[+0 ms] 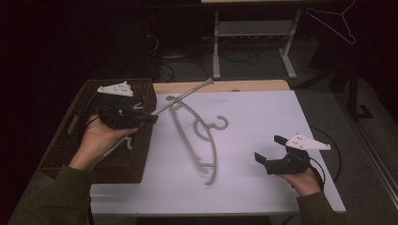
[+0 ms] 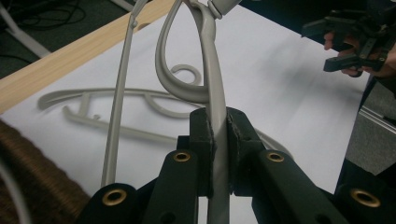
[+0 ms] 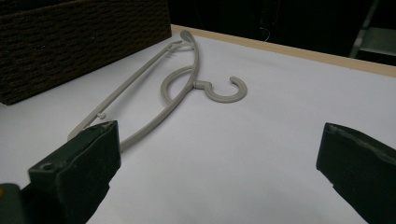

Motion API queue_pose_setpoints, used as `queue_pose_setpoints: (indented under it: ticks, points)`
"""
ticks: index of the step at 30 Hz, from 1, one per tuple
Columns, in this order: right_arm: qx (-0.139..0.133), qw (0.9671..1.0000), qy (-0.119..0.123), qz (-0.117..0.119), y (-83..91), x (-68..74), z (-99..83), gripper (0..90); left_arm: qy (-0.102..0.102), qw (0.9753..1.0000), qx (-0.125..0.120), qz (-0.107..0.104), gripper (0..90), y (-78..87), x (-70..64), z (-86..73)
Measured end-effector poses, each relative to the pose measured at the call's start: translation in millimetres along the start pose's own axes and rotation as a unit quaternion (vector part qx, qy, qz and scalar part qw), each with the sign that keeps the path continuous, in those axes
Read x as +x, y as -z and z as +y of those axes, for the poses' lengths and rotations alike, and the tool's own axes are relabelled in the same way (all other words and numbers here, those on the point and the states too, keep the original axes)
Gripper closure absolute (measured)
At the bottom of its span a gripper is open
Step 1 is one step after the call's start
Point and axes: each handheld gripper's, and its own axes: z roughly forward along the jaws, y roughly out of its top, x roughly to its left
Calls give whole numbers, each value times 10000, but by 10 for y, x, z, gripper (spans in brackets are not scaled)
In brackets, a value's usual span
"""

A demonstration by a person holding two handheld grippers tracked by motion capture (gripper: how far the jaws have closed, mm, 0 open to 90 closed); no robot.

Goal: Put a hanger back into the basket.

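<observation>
We see left gripper clamping a raised hanger over the basket, right gripper agape near tabletop's right edge.

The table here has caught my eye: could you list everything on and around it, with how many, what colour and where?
Lying hanger: one, grey, flat on the sheet, mid-table.
Held hanger: one, grey, raised above the basket's edge, pinched in the left gripper.
Basket: one, dark brown wicker, left end of the table.
Sheet: one, white, covering the tabletop.
Table: one, light wood edge at the far side.
Wall hanger: one, pale wire, hanging upper right.
Left gripper: one, black, jaws shut on the held hanger.
Right gripper: one, black, jaws wide apart, right of the lying hanger.
</observation>
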Motion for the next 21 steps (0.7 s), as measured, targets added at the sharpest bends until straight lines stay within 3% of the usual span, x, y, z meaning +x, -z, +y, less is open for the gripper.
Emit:
queue_pose_setpoints:
  ticks: [6, 21]
  points:
    - [-6, 10000, -1, -45, 4, -13, 1, 0, 150, 9997, -157, 150, 826, 214, 130, -76]
    - [-16, 10000, -13, -66, 18, -15, 3, 0, 434, 9970, -253, 582, 826, 620, 414, -257]
